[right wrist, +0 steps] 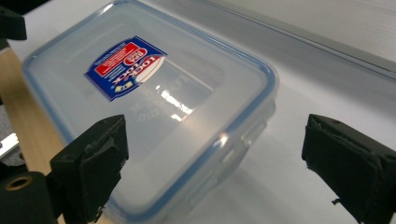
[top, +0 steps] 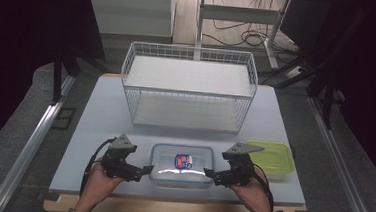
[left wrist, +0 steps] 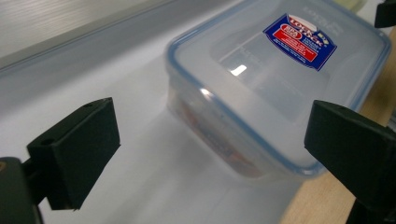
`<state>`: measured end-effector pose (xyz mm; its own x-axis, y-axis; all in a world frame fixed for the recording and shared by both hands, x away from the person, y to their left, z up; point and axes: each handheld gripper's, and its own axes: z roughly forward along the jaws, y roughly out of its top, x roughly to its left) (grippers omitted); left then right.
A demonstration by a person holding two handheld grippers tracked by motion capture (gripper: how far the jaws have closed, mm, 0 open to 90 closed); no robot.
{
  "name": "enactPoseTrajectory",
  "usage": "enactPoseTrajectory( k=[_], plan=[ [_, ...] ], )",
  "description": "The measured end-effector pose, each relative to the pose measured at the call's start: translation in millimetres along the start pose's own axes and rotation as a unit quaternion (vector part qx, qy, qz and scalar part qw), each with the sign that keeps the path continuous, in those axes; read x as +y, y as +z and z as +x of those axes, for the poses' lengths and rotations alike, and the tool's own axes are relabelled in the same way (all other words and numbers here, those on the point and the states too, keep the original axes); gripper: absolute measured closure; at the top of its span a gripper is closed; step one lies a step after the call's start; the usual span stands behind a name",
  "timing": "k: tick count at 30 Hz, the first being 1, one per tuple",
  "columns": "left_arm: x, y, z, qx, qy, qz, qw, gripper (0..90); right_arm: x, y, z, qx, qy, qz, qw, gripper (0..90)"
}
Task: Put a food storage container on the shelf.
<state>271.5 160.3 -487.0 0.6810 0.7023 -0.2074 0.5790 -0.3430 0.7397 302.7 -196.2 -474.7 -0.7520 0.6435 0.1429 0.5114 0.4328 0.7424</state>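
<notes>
The clear plastic food container (top: 182,165) lies flat on the pale table (top: 99,125), between the two grippers near the table's front edge; it is a shallow rounded rectangle with glossy, see-through walls and a lid rimmed by a thin blue seal. A red-and-blue printed sticker (left wrist: 301,40) sits on the smooth lid, which throws back a bright streak of light, and a moulded latch flap shows on the short side facing the right gripper. The left gripper (top: 144,171) sits just beside the container's left end with its matte black, blocky jaws spread wide, nothing pressed between them; in the left gripper view the container's near corner lies ahead, between the two jaws and clear of them. The right gripper (top: 209,175) stands at the opposite end, its jaws likewise wide apart and holding nothing, their pads rough and slightly frayed at the edges. Each gripper carries a grey three-cornered plate on top. Beyond the right gripper, to its outer side, rests a yellow-green translucent container (top: 271,159) with rounded corners. Farther back from both grippers stands a white wire basket (top: 188,88), a grid of thin rods around a flat pale floor.
</notes>
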Motion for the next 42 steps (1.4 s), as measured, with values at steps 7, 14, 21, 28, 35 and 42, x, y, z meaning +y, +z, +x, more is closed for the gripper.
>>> enactPoseTrajectory(
  k=[7,14,21,28,35,42],
  plan=[
    [-0.6,20.9,6.8,-0.038,-0.029,0.016,0.9987,0.7,4.0,18.1,0.5,0.027,0.027,0.037,0.9986,0.9],
    [-6.4,35.5,12.5,-0.128,-0.065,0.028,0.9892,1.7,-0.2,25.4,-7.7,0.078,0.082,0.052,0.9922,1.4],
    [-7.6,30.9,7.7,-0.131,-0.070,0.034,0.9883,7.9,-4.3,29.7,-9.6,0.110,0.119,0.070,0.9843,3.2],
    [-16.5,16.5,6.8,-0.142,-0.080,0.021,0.9864,24.6,-11.6,12.0,-10.7,0.128,0.129,0.065,0.9813,21.6],
    [-29.7,3.1,4.1,-0.154,-0.120,-0.022,0.9805,45.5,-20.2,-5.7,-13.3,0.142,0.145,0.027,0.9789,41.0],
    [-28.2,2.5,5.6,-0.157,-0.152,-0.043,0.9749,52.4,-26.2,-14.1,-13.5,0.140,0.173,0.003,0.9749,49.0]
  ],
)
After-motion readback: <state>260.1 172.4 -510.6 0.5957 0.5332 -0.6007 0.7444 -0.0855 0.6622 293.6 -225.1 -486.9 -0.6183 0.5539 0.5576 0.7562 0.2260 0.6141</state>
